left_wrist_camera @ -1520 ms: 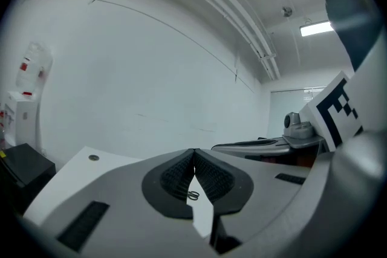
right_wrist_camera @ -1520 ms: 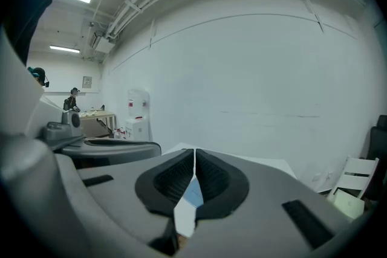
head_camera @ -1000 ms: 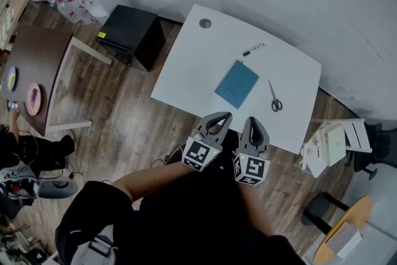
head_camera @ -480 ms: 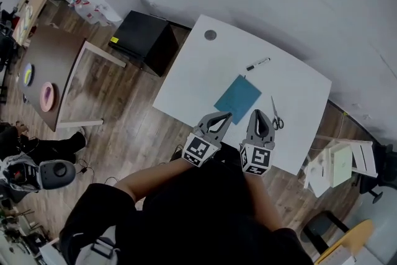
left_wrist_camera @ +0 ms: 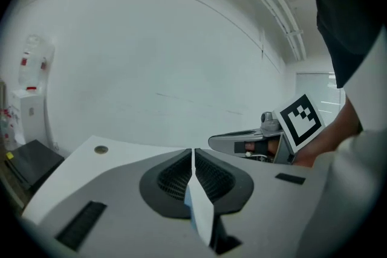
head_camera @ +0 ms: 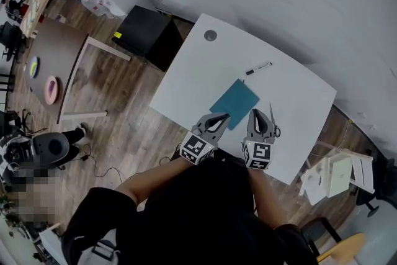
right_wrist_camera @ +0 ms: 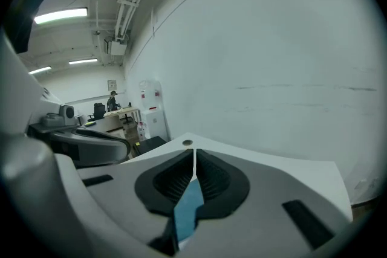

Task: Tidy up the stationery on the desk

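Both grippers are side by side at the near edge of the desk, held out on the person's forearms.

- left gripper: jaws clenched flat together, nothing between them.
- right gripper: same, pads pressed together, empty.
- Each gripper shows in the other's view, so they sit close but apart.

Stationery, near to far:
- scissors: flat on the desk, just right of the right gripper's tips and partly hidden behind it. They lie close to the near edge, towards the right end, blades pointing at the far edge.
- notebook: blue, flat, about mid-desk and a bit nearer the near edge, turned diagonal to the edges. From the head view the left gripper's tips overlap its near corner (touching or hovering, cannot tell). In the right gripper view a blue strip shows below the shut jaws.
- marker: flat, beyond the notebook towards the far edge, clear of it.

Other things:
- grommet hole at the far left corner.
- black cabinet on the floor just off that corner.
- brown table well apart, further left.
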The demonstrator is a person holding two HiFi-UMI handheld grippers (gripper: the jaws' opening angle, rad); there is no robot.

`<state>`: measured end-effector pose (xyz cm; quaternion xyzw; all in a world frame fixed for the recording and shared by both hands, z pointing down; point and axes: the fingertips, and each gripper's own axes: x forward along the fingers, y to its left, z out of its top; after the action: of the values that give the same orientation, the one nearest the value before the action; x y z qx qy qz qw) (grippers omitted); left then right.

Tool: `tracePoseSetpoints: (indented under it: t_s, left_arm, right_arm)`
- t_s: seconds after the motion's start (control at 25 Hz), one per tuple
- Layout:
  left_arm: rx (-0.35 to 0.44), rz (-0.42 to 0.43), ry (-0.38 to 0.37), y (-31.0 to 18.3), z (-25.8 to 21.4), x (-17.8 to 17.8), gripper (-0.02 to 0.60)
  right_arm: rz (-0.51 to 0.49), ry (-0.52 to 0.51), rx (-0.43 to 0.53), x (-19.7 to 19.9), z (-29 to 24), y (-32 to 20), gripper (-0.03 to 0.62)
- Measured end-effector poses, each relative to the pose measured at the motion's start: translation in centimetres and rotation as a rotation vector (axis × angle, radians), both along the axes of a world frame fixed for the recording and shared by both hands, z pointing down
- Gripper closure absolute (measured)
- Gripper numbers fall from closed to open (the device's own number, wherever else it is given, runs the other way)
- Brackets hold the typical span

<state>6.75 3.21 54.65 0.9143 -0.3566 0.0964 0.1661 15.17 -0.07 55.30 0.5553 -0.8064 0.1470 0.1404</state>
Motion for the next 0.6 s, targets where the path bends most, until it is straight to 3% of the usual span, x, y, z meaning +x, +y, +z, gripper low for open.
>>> tracePoseSetpoints:
  t_s: [0.08,0.16,0.24,0.4,0.6]
  left_arm:
    - [-0.059,-0.017,-0.005,-0.4,1.8,0.0,0.565]
    - [-0.135,-0.033,-0.009,-0.5,4.0,-0.1,0.480]
    - [-0.203,-0.051,-0.025,-0.2,6.5,-0.3,0.438]
    - [-0.313,-0.115,-0.069,0.6,11.0,-1.4,0.424]
    - [-0.503,-0.249,-0.027,1.7,16.1,-2.9,0.417]
  right_arm:
    - [-0.025,0.011,-0.020,0.6,1.3,-0.8,0.559]
    - [-0.056,0.024,-0.040,1.1,2.9,-1.7,0.559]
    - [-0.087,0.036,-0.058,1.8,4.5,-2.4,0.559]
    - [-0.165,0.062,-0.108,2.4,7.8,-4.2,0.557]
    - [-0.250,0.077,-0.163,3.0,11.6,-5.6,0.557]
